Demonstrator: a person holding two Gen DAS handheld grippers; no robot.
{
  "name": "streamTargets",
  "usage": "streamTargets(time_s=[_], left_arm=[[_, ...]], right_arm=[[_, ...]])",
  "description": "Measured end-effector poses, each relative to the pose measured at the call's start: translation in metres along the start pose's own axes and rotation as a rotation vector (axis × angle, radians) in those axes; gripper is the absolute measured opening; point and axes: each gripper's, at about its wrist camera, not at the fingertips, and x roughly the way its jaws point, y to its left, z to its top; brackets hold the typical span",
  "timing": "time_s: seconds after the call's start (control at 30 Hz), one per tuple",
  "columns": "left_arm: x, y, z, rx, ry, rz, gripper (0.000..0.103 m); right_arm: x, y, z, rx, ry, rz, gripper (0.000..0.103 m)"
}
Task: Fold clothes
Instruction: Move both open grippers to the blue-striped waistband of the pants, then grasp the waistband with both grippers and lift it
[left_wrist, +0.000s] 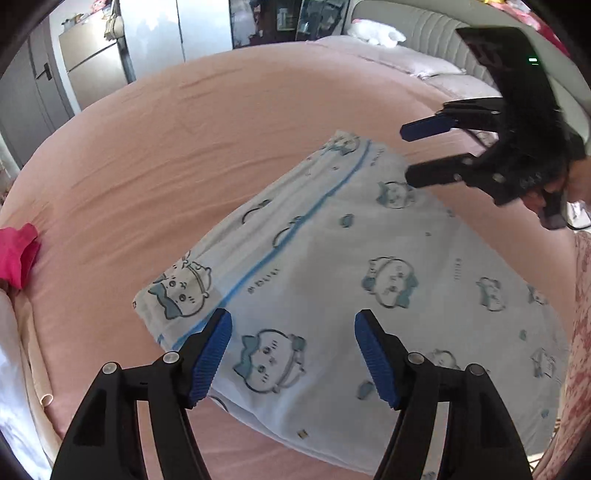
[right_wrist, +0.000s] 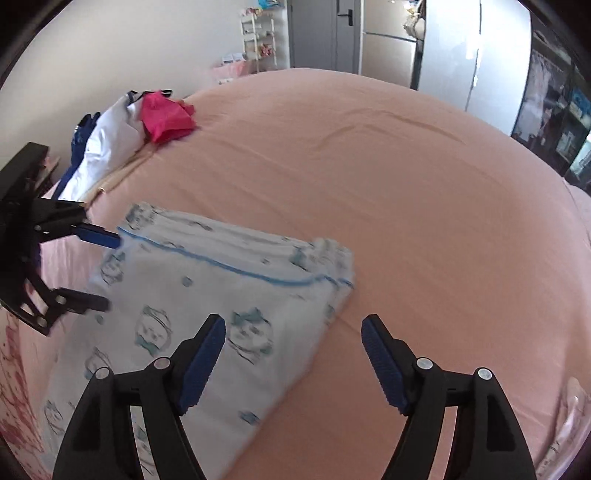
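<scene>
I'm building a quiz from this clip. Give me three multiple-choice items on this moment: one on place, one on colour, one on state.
1. Where does the pale blue cartoon-print folded garment lie?
A. on the pink bedsheet
B. on a chair
C. on the floor

2. What colour is the crumpled cloth near the bed's edge?
A. green
B. magenta
C. yellow

3. How do the left claw and right claw stand?
A. both gripping the garment
B. one shut
C. both open, holding nothing

Answers: 1 A, it rests flat on the sheet; 2 B, bright magenta beside white clothes; 3 C, pads spread, fabric untouched.
</scene>
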Motion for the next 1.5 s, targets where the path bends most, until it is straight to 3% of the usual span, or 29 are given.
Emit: streamTargets(time_s=[0.1, 0.13, 0.17, 0.2, 0.27, 0.37, 0.47, 0.53, 0.6, 0.7, 0.77, 0.83, 0.9, 0.97, 1.13, 1.23, 1.3, 1.37, 1.5], left_arm=[[0.006, 0.023, 0.007, -0.030, 0.037, -0.059, 0.067], [0.005, 0.029, 0.011, -0.030, 0.046, -0.082, 0.063], [0.003, 0.036, 0.014, -0.031, 0.054, -0.093, 0.053], [-0.001, 0.044, 0.016, -0.040, 0.052, -0.066, 0.053], [-0.012, 0.070, 0.017, -0.144, 0.022, -0.015, 0.054], [-0.020, 0.097, 0.015, -0.311, -0.025, -0.026, 0.054], [-0.020, 0.092, 0.010, -0.336, -0.026, 0.010, 0.054], [-0.020, 0.084, 0.004, -0.357, -0.040, -0.002, 0.054], [-0.019, 0.080, -0.002, -0.349, -0.073, 0.013, 0.054], [-0.017, 0.066, -0.008, -0.351, -0.117, 0.049, 0.053], [-0.010, 0.065, 0.005, -0.368, -0.148, 0.049, 0.052], [-0.008, 0.064, 0.013, -0.378, -0.169, 0.079, 0.038], [-0.015, 0.067, 0.013, -0.384, -0.198, 0.093, 0.032], [-0.011, 0.067, 0.017, -0.405, -0.202, 0.046, 0.032], [0.004, 0.072, -0.003, -0.407, -0.129, 0.081, 0.032], [0.005, 0.072, -0.003, -0.429, -0.149, 0.088, 0.032], [-0.002, 0.075, -0.015, -0.453, -0.153, 0.100, 0.032], [-0.008, 0.078, -0.026, -0.476, -0.157, 0.108, 0.032], [-0.002, 0.081, -0.027, -0.499, -0.145, 0.074, 0.032]], right_arm=[[0.037, 0.012, 0.007, -0.044, 0.081, -0.008, 0.075], [0.043, 0.005, 0.008, -0.023, 0.082, -0.008, 0.074], [0.049, -0.001, 0.009, -0.001, 0.083, -0.008, 0.074], [0.055, -0.008, 0.009, 0.020, 0.084, -0.007, 0.071], [0.058, -0.016, 0.016, 0.046, 0.077, -0.025, 0.060], [0.041, -0.019, 0.023, 0.062, 0.012, -0.004, 0.060], [0.023, -0.022, 0.029, 0.073, -0.063, -0.056, 0.062], [0.028, -0.030, 0.033, 0.105, -0.057, -0.106, 0.068], [0.038, -0.040, 0.031, 0.124, -0.009, -0.160, 0.069], [0.052, -0.048, 0.030, 0.133, 0.041, -0.150, 0.069], [0.058, -0.046, 0.032, 0.134, 0.056, -0.093, 0.069], [0.064, -0.042, 0.033, 0.126, 0.078, -0.039, 0.068], [0.066, -0.036, 0.035, 0.089, 0.080, -0.056, 0.057], [0.063, -0.033, 0.036, 0.063, 0.066, -0.073, 0.055], [0.058, -0.043, 0.032, 0.094, 0.063, -0.011, 0.039], [0.058, -0.041, 0.030, 0.076, 0.065, -0.010, 0.037], [0.059, -0.039, 0.029, 0.061, 0.071, -0.018, 0.026], [0.064, -0.039, 0.029, 0.045, 0.093, -0.045, 0.026], [0.066, -0.041, 0.032, 0.074, 0.096, -0.006, 0.026]])
